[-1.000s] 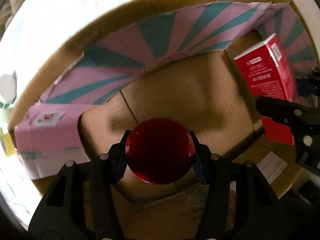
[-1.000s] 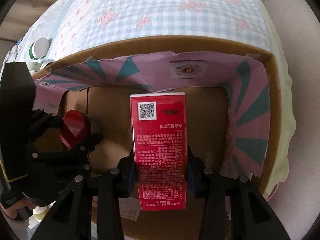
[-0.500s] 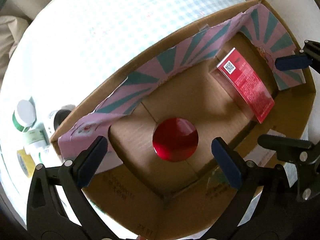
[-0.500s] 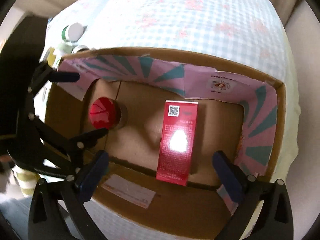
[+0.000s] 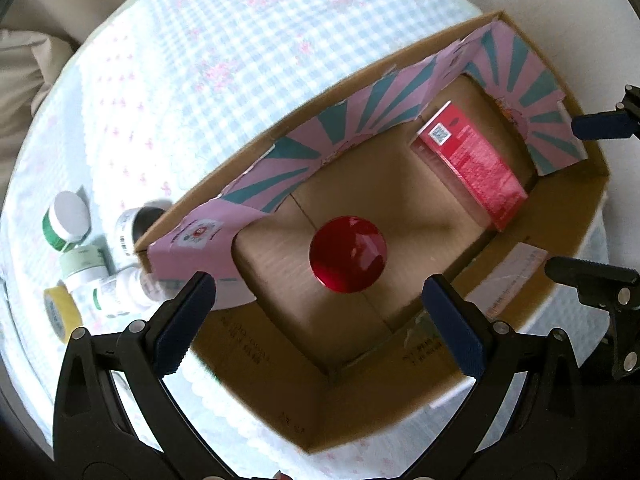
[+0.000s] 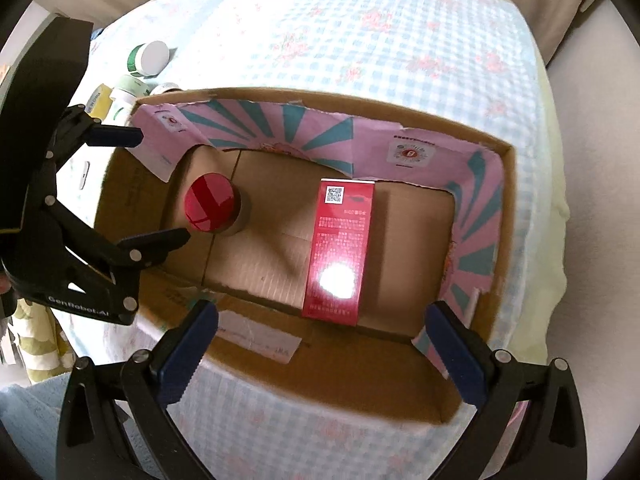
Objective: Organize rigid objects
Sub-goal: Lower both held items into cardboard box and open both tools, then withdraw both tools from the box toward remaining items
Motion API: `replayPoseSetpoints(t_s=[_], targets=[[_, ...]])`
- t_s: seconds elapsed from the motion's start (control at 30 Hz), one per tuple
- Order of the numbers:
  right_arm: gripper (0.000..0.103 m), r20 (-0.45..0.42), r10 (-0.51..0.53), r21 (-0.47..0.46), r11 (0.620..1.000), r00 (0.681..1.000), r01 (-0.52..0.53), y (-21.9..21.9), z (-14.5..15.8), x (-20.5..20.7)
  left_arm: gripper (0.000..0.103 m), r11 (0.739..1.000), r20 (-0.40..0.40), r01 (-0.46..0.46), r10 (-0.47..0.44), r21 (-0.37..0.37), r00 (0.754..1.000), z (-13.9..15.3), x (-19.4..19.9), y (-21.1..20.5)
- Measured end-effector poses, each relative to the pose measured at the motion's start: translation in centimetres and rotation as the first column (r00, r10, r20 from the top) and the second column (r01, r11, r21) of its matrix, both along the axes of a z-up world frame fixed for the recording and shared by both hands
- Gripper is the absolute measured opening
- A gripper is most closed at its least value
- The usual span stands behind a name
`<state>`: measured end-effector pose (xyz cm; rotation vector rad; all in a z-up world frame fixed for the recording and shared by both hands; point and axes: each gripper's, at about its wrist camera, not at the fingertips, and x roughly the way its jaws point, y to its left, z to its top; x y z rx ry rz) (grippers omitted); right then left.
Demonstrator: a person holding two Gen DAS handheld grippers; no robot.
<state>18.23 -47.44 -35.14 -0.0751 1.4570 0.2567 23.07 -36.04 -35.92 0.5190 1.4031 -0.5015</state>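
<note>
Left wrist view: the left tongs [image 5: 320,312] hang spread above the box [image 5: 400,364], the red cap [image 5: 348,254] alone showing (jars [image 5: 86,264] crowd the box's outer corner). Right wrist view: the right tongs [image 6: 320,344] are spread too; here the jar's [image 6: 218,210] side shows, the carton [image 6: 340,248] well apart. A second ago both tongs pinched these. Checked cloth [image 6: 360,32] covers the tabletop.

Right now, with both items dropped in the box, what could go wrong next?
The red-capped jar stands upright on the box's floor seam and might tip if the box is bumped. The remaining bottles crowd against the box's outer wall, so the open left tongs could knock them while reaching.
</note>
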Motion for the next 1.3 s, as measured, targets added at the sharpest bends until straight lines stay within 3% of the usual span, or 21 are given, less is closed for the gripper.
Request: replayPoseSetpoints(t_s=[0.23,0.53,0.77,0.97,1.17,1.3], targets=[[0.103,0.038,0.04,-0.038,0.999,0.998,-0.039,1.4,5.3,-2.0,0.103,0.998,0.049,-0.024,0.027,-0.06,0.998,6.6,-1.0,1.5],[0.103,0.102,0.099,-0.119,0.989,0.99,-0.086,4.6,13.5,-3.5,0.103,0.975,0.145,-0.173,0.193,-0.141,0.97,15.5,-3.9,11.0],[0.103,0.242,0.099,-0.049,0.995,0.965,-0.09,10.2,18.1,-3.6,0.103,0.93,0.226,-0.333,0.361,-0.155,0.905,17.5,-6.0,20.4],[0.103,0.346,0.166,-0.074,0.986,0.923,-0.149,17.8,21.3,-2.8,0.103,0.853,0.249,-0.471,0.517,-0.224,0.819,18.8,-7.6,29.0],[0.103,0.346,0.165,0.016,0.983,0.923,-0.182,24.5,20.5,0.3,0.103,0.786,0.269,-0.579,0.618,-0.217,0.739,18.2,-8.3,36.1],[0.103,0.281,0.128,0.101,0.982,0.951,-0.162,28.4,17.9,3.4,0.103,0.754,0.234,-0.623,0.657,-0.21,0.717,16.1,-8.0,39.8]])
